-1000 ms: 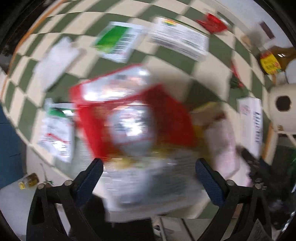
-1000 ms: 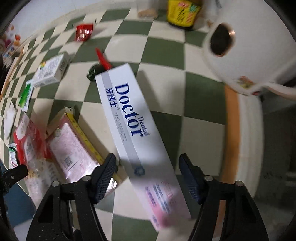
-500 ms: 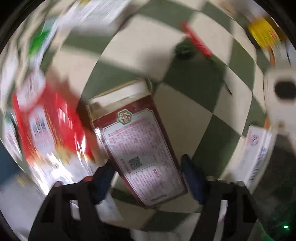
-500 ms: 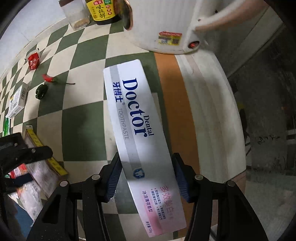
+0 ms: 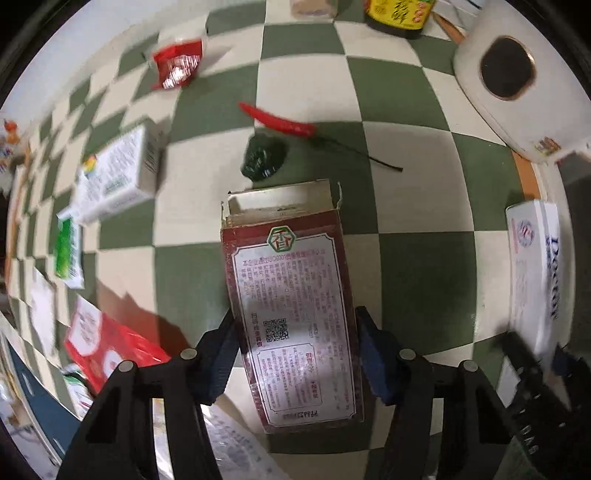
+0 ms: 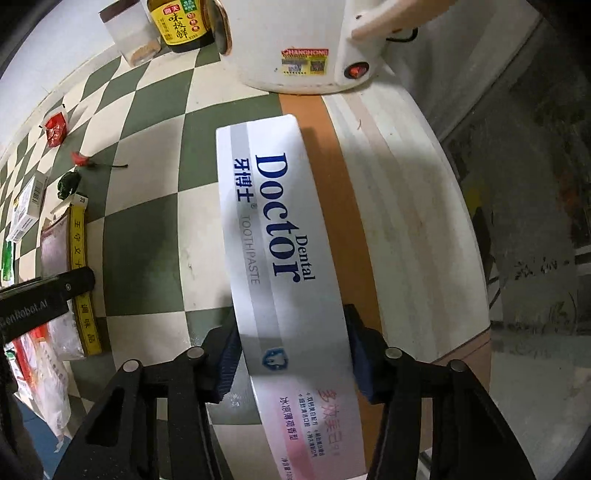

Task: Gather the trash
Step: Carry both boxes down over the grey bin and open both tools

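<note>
My left gripper point(image 5: 293, 347) is shut on a dark red carton point(image 5: 288, 295) with its top flaps open, held over the green-and-cream checkered tabletop. My right gripper point(image 6: 293, 354) is shut on a long white "Dental Doctor" toothpaste box point(image 6: 273, 229), held above the table's rounded right edge. The toothpaste box also shows at the right of the left wrist view point(image 5: 535, 266). The red carton shows edge-on in the right wrist view point(image 6: 79, 258), with the left gripper's finger across it.
On the table lie a white medicine box point(image 5: 118, 173), a green sachet point(image 5: 66, 251), a red snack wrapper point(image 5: 177, 66), a red chilli point(image 5: 280, 122), a dark green crumpled piece point(image 5: 262, 155) and a red packet point(image 5: 103, 339). A white kettle point(image 6: 303, 40) and sauce bottle point(image 6: 181, 22) stand behind.
My left gripper left the red packet, moved right and closed on the dark red carton. My right gripper closed on the toothpaste box and carried it right, toward the table's edge.
</note>
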Action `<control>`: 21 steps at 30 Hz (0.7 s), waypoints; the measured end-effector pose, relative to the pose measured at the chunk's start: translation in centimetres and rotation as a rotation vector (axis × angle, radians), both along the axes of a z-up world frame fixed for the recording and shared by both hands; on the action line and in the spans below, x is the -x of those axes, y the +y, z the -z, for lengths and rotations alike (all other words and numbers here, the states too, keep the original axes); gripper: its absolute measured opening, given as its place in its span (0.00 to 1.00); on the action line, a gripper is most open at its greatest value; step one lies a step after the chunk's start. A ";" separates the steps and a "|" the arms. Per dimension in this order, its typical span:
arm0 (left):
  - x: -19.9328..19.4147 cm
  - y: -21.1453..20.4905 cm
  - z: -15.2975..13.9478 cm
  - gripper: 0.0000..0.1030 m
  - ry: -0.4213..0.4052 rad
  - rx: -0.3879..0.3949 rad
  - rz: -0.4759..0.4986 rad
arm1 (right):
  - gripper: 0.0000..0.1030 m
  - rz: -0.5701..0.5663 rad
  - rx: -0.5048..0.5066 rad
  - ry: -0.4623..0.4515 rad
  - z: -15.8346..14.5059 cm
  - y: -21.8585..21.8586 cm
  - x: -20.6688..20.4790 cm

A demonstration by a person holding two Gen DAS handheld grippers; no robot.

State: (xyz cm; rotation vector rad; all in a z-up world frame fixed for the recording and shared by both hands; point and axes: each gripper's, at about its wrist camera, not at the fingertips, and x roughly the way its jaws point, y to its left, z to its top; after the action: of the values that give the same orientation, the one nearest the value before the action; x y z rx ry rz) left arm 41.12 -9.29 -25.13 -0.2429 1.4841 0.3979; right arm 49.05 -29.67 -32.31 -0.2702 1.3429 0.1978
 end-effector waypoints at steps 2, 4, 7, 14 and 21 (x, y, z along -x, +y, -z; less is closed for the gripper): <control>0.7 -0.6 -1.7 0.54 -0.038 -0.063 0.029 | 0.49 0.013 -0.013 -0.019 -0.7 -0.3 0.8; 2.0 -0.8 -3.6 0.54 -0.085 -0.115 0.054 | 0.49 0.034 -0.033 -0.044 -2.0 1.3 1.3; 4.8 -0.4 -6.4 0.54 -0.171 -0.183 0.082 | 0.48 0.048 -0.067 -0.081 -4.0 1.6 3.4; 15.0 2.0 -11.2 0.54 -0.359 -0.228 0.100 | 0.48 -0.002 -0.137 -0.153 -9.7 3.6 12.6; 29.0 4.4 -12.6 0.54 -0.429 -0.182 0.101 | 0.48 -0.022 -0.217 -0.160 -13.1 5.2 28.0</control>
State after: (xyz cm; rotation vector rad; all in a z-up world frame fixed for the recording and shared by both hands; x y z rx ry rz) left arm 12.13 -4.85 -12.49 -0.0984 1.0280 0.3696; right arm 21.00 -24.49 -19.18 -0.1148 1.1494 0.3314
